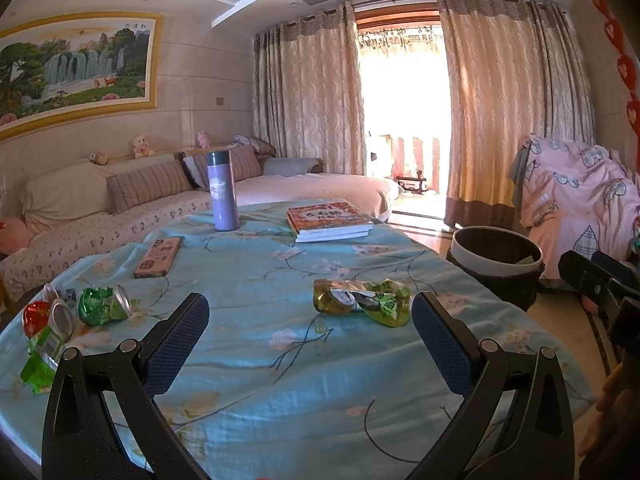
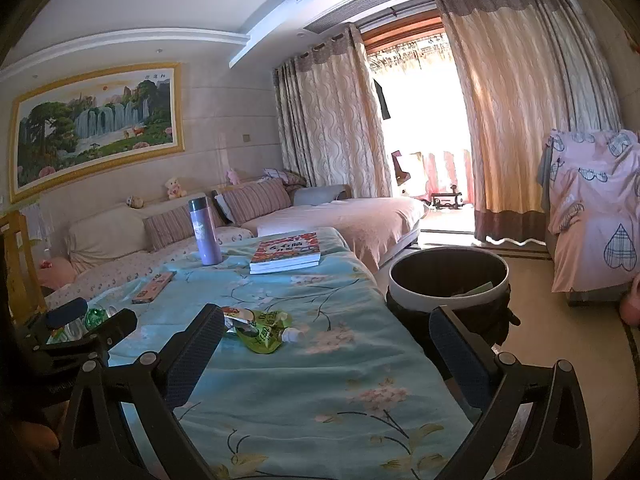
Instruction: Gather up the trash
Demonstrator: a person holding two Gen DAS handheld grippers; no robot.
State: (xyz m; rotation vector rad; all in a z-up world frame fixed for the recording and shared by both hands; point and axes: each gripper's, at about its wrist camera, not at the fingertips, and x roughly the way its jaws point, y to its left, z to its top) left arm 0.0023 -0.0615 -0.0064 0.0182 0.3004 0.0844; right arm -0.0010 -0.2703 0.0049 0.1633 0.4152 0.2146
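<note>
A table under a pale blue flowered cloth (image 1: 304, 384) carries the litter: a green-and-gold crumpled drink pouch (image 1: 362, 301) near its middle, and a crushed green can (image 1: 105, 305) beside red and green wrappers (image 1: 40, 332) at its left edge. The round dark waste bin with a white rim (image 2: 449, 280) stands on the floor just beside the table's right side, a greenish scrap showing inside. The left gripper (image 1: 310, 326) and right gripper (image 2: 326, 344) both hover with jaws spread and holding nothing. Litter on the cloth suggests collecting is unfinished; a pickup calls for closing on the pouch.
</note>
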